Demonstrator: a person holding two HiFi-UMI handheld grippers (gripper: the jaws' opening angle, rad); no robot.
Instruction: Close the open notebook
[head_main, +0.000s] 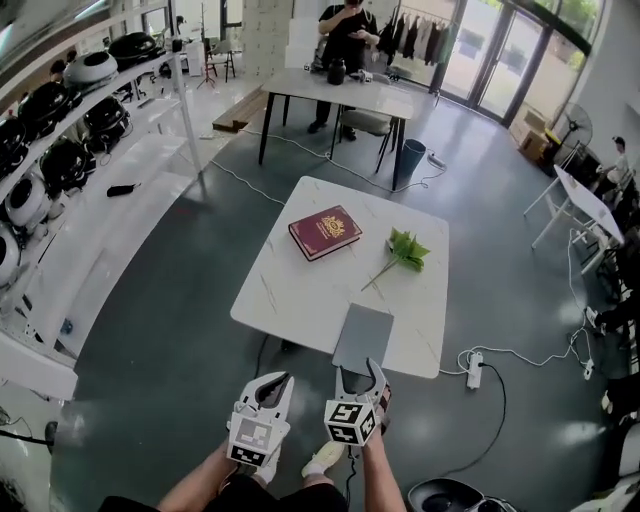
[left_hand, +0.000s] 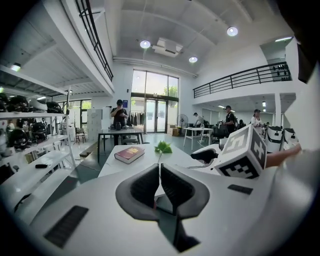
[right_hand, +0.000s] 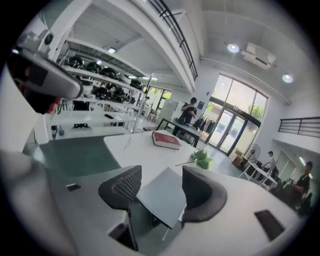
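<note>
A grey notebook (head_main: 363, 338) lies closed and flat at the near edge of the white marble table (head_main: 290, 290). In the right gripper view the notebook (right_hand: 162, 195) shows just beyond the jaws. My right gripper (head_main: 360, 372) hovers over the table's near edge right behind it, and that gripper (right_hand: 161, 172) is open with nothing between its pads. My left gripper (head_main: 272, 383) hangs to its left, off the table. Its jaws (left_hand: 159, 170) are shut and empty. The right gripper's marker cube (left_hand: 245, 155) shows in the left gripper view.
A red hardcover book (head_main: 325, 232) and a green leafy sprig (head_main: 405, 250) lie farther back on the table. Shelves with helmets (head_main: 60, 130) run along the left. A person (head_main: 345, 35) stands at a dark-legged table (head_main: 340, 95) behind. A power strip (head_main: 476, 368) and cables lie on the floor.
</note>
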